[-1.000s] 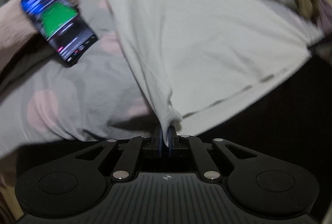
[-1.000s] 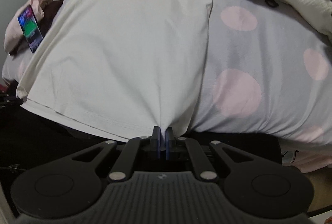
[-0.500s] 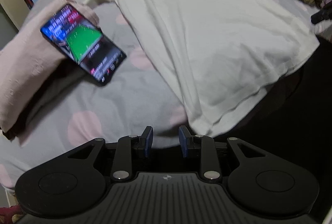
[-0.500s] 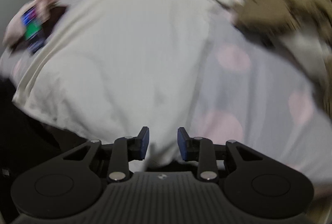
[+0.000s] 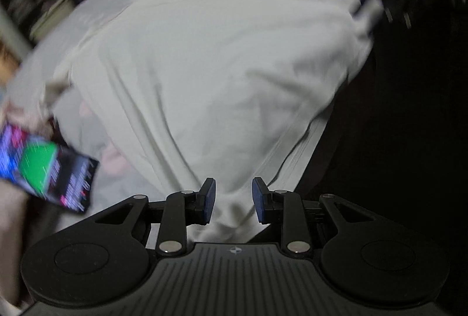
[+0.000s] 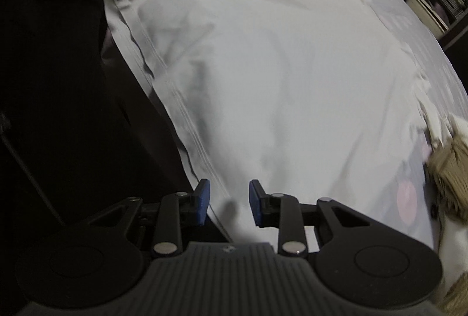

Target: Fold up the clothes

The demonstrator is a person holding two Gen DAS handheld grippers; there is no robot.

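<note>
Bed (image 6: 433, 32) bears shirt (image 5: 210, 76) between both tongs (image 5: 232, 200) (image 6: 228, 203) (spread).

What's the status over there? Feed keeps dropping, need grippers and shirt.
Left gripper open, right gripper open, both empty. White T-shirt spread flat on the bed, unfolded. Lit phone beside the shirt's edge, not on it.

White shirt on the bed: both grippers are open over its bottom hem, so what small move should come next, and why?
Probably close each gripper on a side edge of the white shirt. The shirt lies spread flat, the left gripper and right gripper are both open and empty at opposite ends of the hem, so a new grasp seems needed before the first fold.
</note>
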